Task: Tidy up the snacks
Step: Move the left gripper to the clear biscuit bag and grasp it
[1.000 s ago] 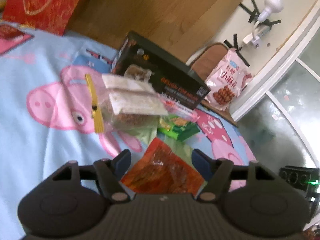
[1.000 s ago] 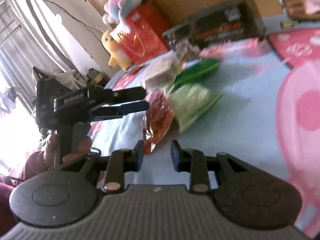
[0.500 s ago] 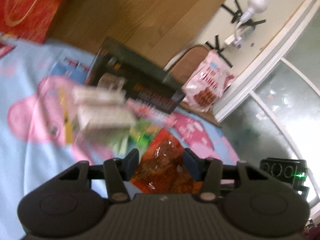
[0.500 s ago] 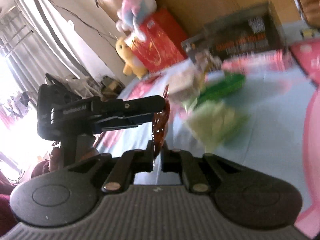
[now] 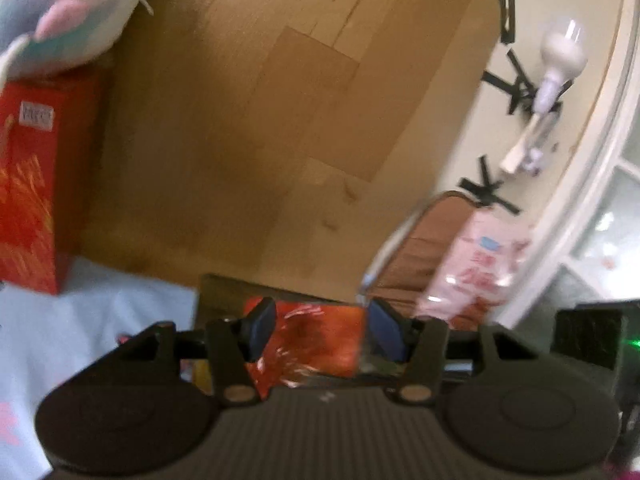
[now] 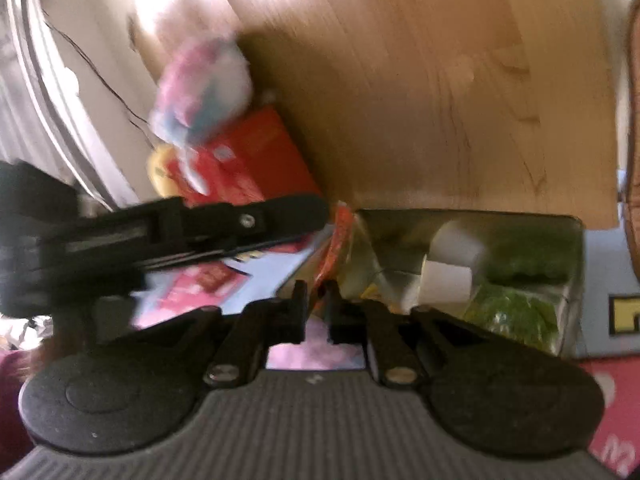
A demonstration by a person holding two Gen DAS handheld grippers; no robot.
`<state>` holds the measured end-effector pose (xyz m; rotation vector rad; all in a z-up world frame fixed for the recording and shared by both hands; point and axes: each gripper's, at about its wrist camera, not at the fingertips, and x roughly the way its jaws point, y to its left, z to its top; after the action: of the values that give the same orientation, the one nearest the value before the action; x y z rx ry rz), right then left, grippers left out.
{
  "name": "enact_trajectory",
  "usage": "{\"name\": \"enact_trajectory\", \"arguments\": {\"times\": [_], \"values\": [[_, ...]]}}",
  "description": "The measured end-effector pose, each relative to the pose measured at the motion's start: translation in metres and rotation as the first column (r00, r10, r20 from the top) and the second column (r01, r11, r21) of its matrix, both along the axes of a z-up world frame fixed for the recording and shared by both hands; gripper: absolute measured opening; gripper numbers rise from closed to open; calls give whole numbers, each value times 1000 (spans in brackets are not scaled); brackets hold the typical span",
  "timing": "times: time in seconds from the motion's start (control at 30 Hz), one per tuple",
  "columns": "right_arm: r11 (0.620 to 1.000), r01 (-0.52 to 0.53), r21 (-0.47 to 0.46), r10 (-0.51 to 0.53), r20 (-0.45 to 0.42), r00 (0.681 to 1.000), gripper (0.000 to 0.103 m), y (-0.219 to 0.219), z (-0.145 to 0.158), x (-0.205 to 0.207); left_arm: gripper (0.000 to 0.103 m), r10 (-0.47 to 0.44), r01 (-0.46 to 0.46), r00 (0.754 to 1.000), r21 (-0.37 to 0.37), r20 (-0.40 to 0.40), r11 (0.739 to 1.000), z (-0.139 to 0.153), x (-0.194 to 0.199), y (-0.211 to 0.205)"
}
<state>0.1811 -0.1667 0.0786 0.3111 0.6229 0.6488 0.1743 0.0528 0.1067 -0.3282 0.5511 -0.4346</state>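
A red-orange snack packet (image 5: 320, 336) sits between the blue pads of my left gripper (image 5: 322, 330), which is shut on its two sides. In the right wrist view the same packet (image 6: 340, 236) stands edge-on, and my right gripper (image 6: 316, 300) is shut on its lower edge. The left gripper (image 6: 248, 224) reaches in from the left there. Both hold the packet in the air just in front of a dark open box (image 6: 576, 248) that holds green packets (image 6: 516, 312) and white wrapped items (image 6: 448, 280).
A red gift bag (image 5: 32, 200) with a plush toy (image 5: 68, 20) on top stands at the left against a wooden headboard (image 5: 280, 120). A pink snack bag (image 5: 476, 264) leans on a brown chair at the right. The blue and pink bedspread (image 6: 312, 352) lies below.
Both grippers have lifted the red-orange packet off the bedspread and carried it toward the dark box. The right gripper closed on the packet's edge. The other snacks have dropped out of the left view.
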Motion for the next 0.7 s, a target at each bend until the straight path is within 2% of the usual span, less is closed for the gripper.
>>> {"name": "enact_trajectory", "arguments": {"times": [0.07,0.1,0.17,0.27,0.4,0.47,0.53,0.6,0.63,0.67,0.7], "values": [[993,49,-104,-46,34,998,22,11,-6,5,53,13,-13,1000,2,22,1000,2,-13,6],[990,64,-122,-57,62,996,22,11,-6,1,54,10,-10,999,-7,41,1000,3,-22,12],[996,57,-67,-52,83,995,22,-3,-6,-16,62,34,-33,997,-14,72,999,4,-50,31],[998,40,51,-44,77,996,27,-27,-10,-49,64,88,-85,994,-52,59,995,-3,-82,65],[995,-8,104,11,-29,1000,33,-31,-36,-70,66,161,-167,985,-106,-56,980,-26,-106,92],[994,-39,99,46,-64,997,39,-21,-46,-71,66,145,-159,983,-137,-108,978,-39,-110,95],[996,-45,83,52,-83,995,40,-13,-49,-71,66,127,-146,982,-137,-140,980,-50,-111,89],[991,-89,102,101,-119,988,40,-3,-54,-68,66,106,-128,980,-125,-168,984,-63,-110,85],[991,-94,94,107,-136,985,40,1,-55,-72,62,94,-120,977,-130,-194,984,-71,-107,84],[993,-94,76,103,-131,986,36,5,-53,-76,51,82,-118,969,-144,-232,983,-81,-105,83],[991,-108,75,116,-116,986,32,8,-51,-84,49,70,-116,962,-162,-265,980,-88,-106,84]]}}
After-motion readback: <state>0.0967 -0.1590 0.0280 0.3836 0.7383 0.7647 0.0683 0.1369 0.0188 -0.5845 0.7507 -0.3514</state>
